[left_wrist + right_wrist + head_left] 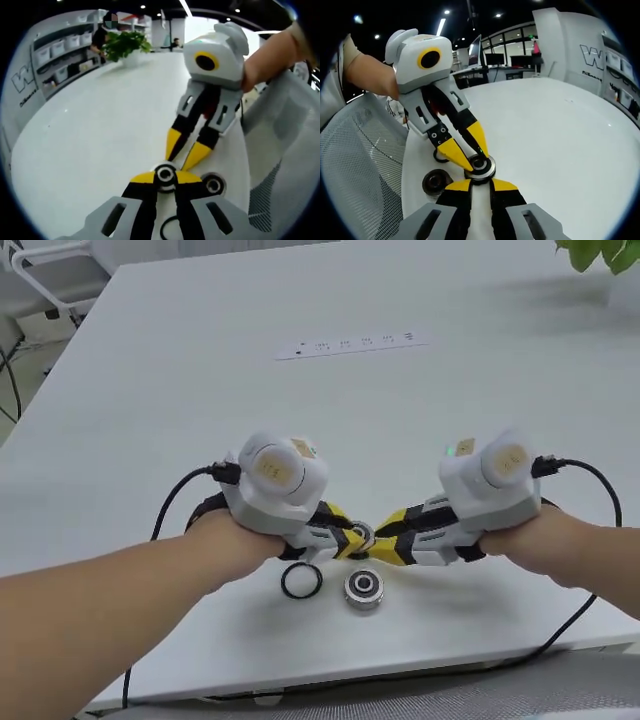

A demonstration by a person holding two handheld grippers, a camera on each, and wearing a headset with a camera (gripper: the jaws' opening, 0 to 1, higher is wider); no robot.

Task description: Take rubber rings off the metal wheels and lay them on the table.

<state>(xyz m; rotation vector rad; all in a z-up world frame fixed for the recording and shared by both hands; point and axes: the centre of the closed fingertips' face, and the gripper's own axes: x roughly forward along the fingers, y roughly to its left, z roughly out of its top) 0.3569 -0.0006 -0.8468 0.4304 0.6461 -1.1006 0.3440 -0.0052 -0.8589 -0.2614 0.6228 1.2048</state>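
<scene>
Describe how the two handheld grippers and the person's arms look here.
The left gripper and right gripper match: rounded white-grey housings with a round pale label on top, black jaws tipped in yellow, grey linkages. A black cable trails from the back of each. The person's forearms are bare.

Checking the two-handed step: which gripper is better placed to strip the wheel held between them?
Right, probably. The left gripper is clamped on the wheel and steadies it. The right gripper has its tips at the wheel's rim and carries no load, so it can do the pulling.
</scene>
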